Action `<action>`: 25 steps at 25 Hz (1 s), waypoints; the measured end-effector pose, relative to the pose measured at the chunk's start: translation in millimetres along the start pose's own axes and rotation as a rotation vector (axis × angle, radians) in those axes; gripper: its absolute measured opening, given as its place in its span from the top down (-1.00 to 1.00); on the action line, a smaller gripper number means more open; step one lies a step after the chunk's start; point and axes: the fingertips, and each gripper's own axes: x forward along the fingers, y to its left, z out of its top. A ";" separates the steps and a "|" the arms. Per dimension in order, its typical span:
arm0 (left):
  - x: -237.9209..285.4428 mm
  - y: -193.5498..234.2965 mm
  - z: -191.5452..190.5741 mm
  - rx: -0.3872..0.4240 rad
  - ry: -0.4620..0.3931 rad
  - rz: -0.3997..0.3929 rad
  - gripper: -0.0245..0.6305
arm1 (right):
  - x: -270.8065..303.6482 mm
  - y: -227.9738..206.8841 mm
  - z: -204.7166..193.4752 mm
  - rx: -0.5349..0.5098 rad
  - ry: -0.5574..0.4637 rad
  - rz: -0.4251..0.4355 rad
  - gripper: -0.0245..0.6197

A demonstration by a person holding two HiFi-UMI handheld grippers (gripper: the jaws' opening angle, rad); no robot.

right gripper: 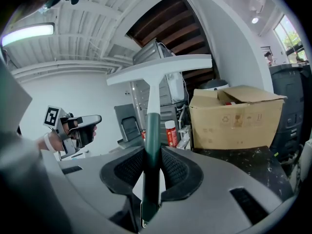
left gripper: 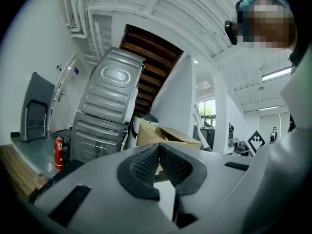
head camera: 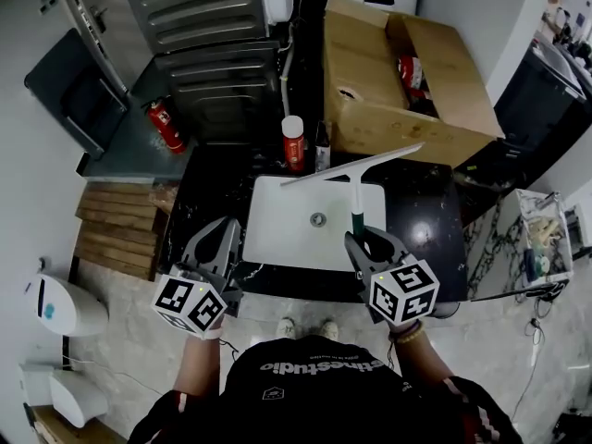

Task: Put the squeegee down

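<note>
Fingers (left gripper: 141, 165) on the left gripper (left gripper: 158, 151) were pinched together at the tips with nothing between them. They were black rubbery pads with a fine grid texture, set in a smooth grey plastic shell. From the head view, that left gripper (head camera: 227, 229) hung over the front left corner of the sink (head camera: 277, 234), a flat white rectangular basin with a small round metal drain. It was sunk into a glossy black speckled countertop (head camera: 425, 215). Behind it stood ribbed grey sheet-metal casings (head camera: 217, 72), all horizontal ridges.

Just past the back rim of the sink stood a red cylindrical can (head camera: 293, 144) with a white cap.

Next came the squeegee (head camera: 355, 181), which was T-shaped. A long, thin, pale blade bar tilted across the sink's back right corner, with a white neck running down into a round dark green handle. It was off the counter, held up over the right side of the basin. The right gripper (head camera: 363, 239) had it. In the right gripper view, the same grid-textured pads of the right gripper (right gripper: 152, 155) were clamped on the squeegee (right gripper: 152, 126) on both sides of the green handle. The handle's end poked out below the jaws.

Furthest right sat a brown cardboard box (head camera: 379, 123) with creased flaps open. It was parked on the countertop behind the sink.
</note>
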 end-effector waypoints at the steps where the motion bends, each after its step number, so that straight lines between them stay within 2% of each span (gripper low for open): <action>1: -1.9 5.9 0.2 0.002 -0.001 0.005 0.88 | 8.3 4.1 -1.8 0.000 0.011 0.011 0.54; 4: -14.6 29.3 -0.5 -0.007 -0.005 0.050 0.88 | 38.9 22.2 -14.6 -0.013 0.067 0.059 0.54; 8: -44.3 64.1 -7.0 -0.012 -0.001 0.148 0.88 | 87.8 63.1 -43.1 -0.034 0.163 0.168 0.54; 12: -88.9 98.0 -18.1 -0.017 0.015 0.251 0.88 | 140.9 124.4 -83.7 -0.069 0.280 0.299 0.54; 16: -135.4 129.8 -23.9 -0.029 0.035 0.362 0.88 | 190.0 174.5 -133.8 -0.152 0.411 0.376 0.54; 21: -182.9 164.2 -33.0 -0.051 0.048 0.448 0.88 | 231.4 193.5 -188.2 -0.193 0.543 0.352 0.54; 25: -200.5 182.8 -44.2 -0.081 0.066 0.475 0.88 | 254.3 192.2 -216.7 -0.256 0.622 0.307 0.54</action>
